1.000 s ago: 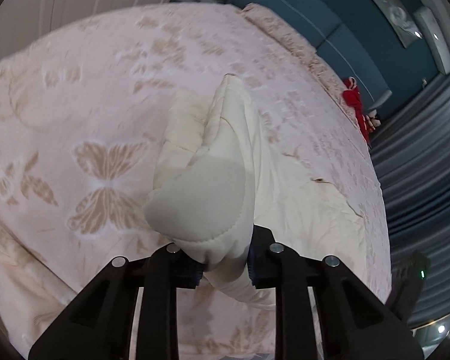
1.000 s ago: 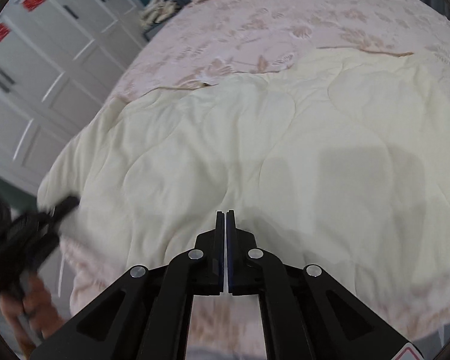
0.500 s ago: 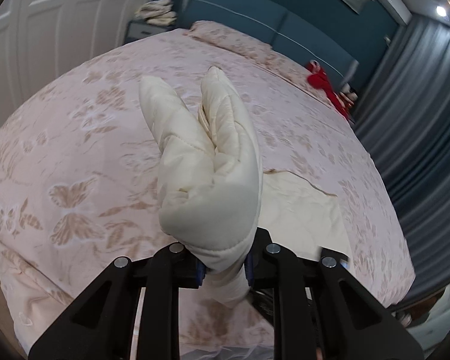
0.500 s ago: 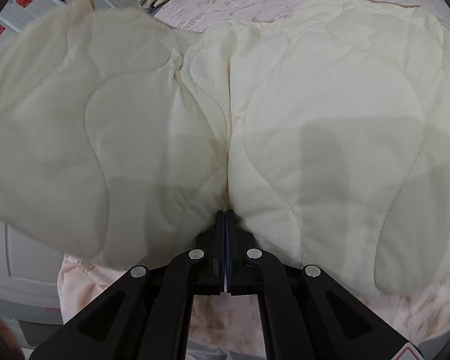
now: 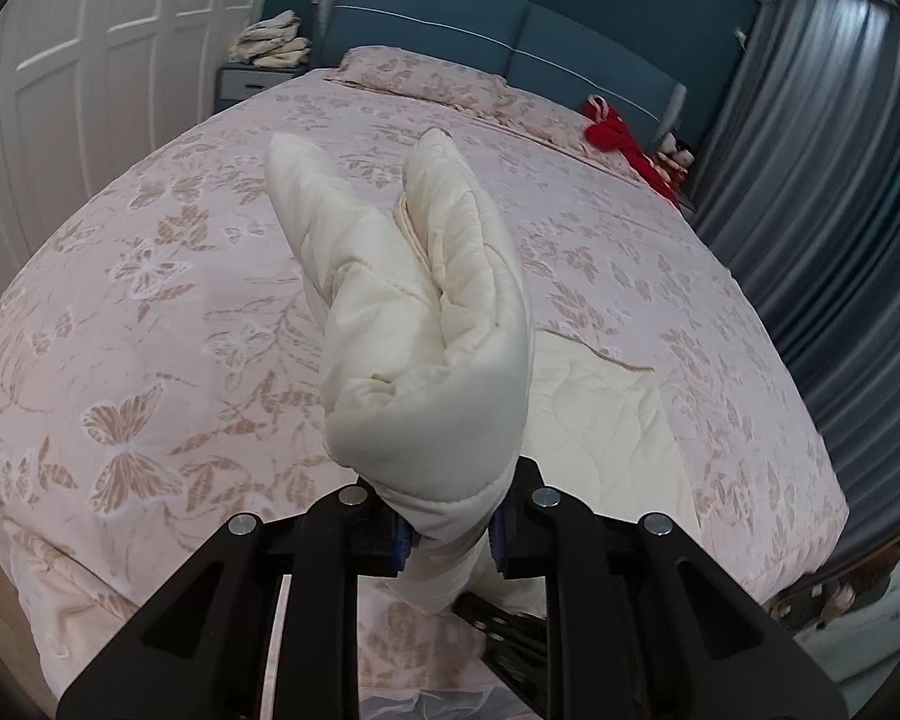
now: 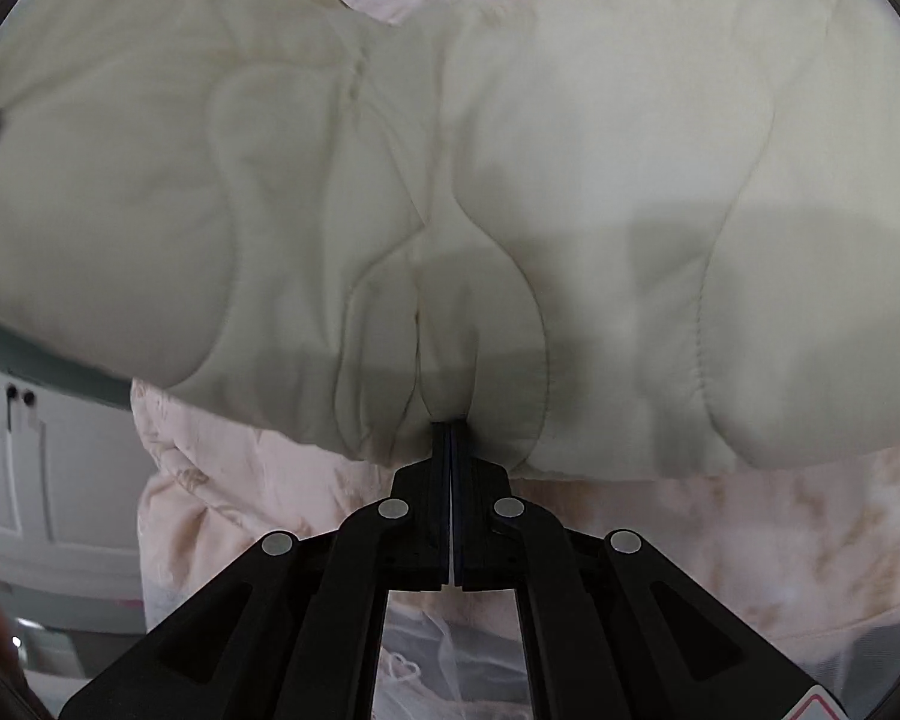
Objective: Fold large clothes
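Quilt (image 5: 426,324), cream and puffy, bunched in left tool (image 5: 450,534); right tool (image 6: 452,438) pinches its edge.

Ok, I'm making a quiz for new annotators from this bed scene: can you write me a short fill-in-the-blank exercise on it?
1. The left claw is clamped on a bunched fold of the ____-coloured quilted blanket.
2. The bedspread under the blanket is pink with a ____ and leaf print.
3. The right claw is ____, its tips pressed against the blanket's edge.
4. Near the headboard lies a ____ garment.

Missing words: cream; butterfly; shut; red
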`<action>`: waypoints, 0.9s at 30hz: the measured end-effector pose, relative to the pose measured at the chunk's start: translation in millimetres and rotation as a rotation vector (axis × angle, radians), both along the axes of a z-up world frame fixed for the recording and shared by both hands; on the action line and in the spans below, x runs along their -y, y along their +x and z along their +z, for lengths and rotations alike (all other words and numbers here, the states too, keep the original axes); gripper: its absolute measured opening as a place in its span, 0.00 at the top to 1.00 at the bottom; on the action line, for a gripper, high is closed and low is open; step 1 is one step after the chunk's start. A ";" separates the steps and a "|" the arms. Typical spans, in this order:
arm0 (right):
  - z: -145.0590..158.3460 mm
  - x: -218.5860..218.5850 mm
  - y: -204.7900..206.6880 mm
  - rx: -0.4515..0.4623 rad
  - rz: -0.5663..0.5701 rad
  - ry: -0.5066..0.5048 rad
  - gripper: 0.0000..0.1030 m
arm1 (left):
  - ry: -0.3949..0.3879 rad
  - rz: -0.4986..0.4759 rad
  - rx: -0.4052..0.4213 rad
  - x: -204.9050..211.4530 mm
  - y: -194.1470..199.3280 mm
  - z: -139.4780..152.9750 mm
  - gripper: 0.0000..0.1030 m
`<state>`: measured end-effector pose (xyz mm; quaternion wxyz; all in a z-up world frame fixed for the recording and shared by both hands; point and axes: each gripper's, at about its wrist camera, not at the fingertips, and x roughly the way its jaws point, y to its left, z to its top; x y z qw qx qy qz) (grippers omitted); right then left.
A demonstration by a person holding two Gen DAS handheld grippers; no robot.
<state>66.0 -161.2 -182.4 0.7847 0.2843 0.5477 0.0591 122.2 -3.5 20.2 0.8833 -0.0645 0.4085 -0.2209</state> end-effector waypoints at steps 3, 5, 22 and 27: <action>-5.1 -2.3 -1.1 -0.001 -0.002 0.001 1.00 | 0.023 -0.041 0.007 16.5 -8.5 -0.1 0.83; -8.2 -1.9 0.8 -0.003 -0.006 0.015 1.00 | 0.036 -0.059 0.014 26.7 -13.3 -0.7 0.83; 44.6 73.8 -101.7 0.076 -0.167 -0.018 1.00 | 0.152 -0.289 -0.021 150.3 -38.7 -35.1 0.83; 52.4 110.6 -125.1 0.061 -0.244 -0.057 1.00 | 0.213 -0.359 -0.052 187.1 -54.5 -60.8 0.83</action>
